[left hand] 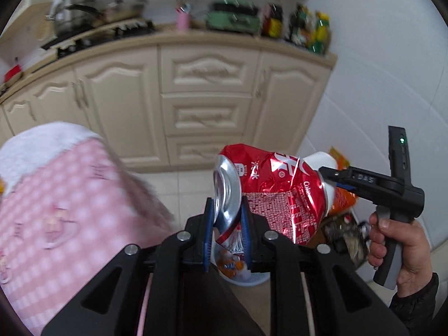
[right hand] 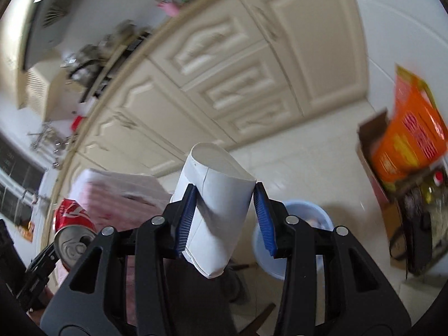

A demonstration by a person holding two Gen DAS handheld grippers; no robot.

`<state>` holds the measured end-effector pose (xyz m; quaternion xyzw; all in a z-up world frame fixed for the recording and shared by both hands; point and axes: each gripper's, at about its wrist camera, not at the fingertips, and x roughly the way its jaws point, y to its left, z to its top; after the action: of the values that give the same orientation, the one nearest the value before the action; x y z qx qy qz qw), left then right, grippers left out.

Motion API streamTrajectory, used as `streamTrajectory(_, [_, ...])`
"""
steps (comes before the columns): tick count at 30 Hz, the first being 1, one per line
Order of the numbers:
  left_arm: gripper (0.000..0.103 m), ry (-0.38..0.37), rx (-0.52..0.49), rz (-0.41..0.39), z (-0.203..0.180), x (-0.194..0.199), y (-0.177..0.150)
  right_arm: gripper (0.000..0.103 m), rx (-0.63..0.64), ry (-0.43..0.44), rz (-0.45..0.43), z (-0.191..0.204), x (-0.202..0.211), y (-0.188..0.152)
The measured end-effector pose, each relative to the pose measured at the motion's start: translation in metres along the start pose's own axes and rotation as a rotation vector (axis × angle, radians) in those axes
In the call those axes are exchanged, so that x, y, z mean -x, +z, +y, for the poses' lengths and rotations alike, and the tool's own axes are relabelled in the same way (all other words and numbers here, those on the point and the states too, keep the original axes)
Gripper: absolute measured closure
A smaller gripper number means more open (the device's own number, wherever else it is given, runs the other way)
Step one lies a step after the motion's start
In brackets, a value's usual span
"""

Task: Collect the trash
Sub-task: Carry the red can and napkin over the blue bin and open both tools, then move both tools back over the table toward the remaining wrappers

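A crushed red cola can (left hand: 277, 187) hangs in the air, and my left gripper (left hand: 226, 218) is shut on its silver top rim. Below it stands a pale blue bin (left hand: 249, 281) with wrappers inside. In the left wrist view a person's hand holds my right gripper (left hand: 329, 173) at the right, just behind the can. It is shut on a squashed white paper cup (right hand: 215, 196), pinched between the blue pads of my right gripper (right hand: 224, 210). The bin (right hand: 308, 205) shows behind its right finger. The can (right hand: 72, 218) and my left gripper (right hand: 46, 256) appear at lower left.
Cream kitchen cabinets (left hand: 204, 92) run across the back, with a cluttered counter above. A pink checked cloth (left hand: 61, 210) fills the left. An open cardboard box (right hand: 372, 154) holding an orange packet (right hand: 411, 137) and other rubbish sits on the pale tiled floor at the right.
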<state>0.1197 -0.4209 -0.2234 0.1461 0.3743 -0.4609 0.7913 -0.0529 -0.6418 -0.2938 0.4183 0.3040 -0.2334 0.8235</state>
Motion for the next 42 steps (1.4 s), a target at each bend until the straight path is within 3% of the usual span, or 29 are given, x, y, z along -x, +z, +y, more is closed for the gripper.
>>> streamTrajectory(11, [0.086,0.000,-0.055,0.240,-0.036,-0.127,-0.030,0.058,-0.148,-0.057,0.160,-0.074,-0.075,-0.028])
streamTrajectory(14, [0.084,0.005,-0.082,0.289,-0.045,-0.150,-0.036,0.022,-0.203,-0.045,0.185,-0.088,-0.085,-0.031])
streamTrajectory(15, [0.076,0.004,-0.089,0.308,-0.048,-0.159,-0.037,0.019,-0.216,-0.054,0.181,-0.092,-0.085,-0.031])
streamTrajectory(17, [0.023,0.025,-0.077,0.319,-0.048,-0.168,-0.035,0.014,-0.232,-0.076,0.169,-0.098,-0.081,-0.032])
streamTrajectory(28, [0.013,0.083,-0.037,0.247,-0.039,-0.132,-0.022,0.007,-0.207,-0.072,0.101,-0.086,-0.049,-0.022])
streamTrajectory(42, [0.012,0.046,-0.021,0.085,-0.044,-0.048,0.006,0.006,-0.097,-0.031,0.015,-0.015,-0.006,-0.001])
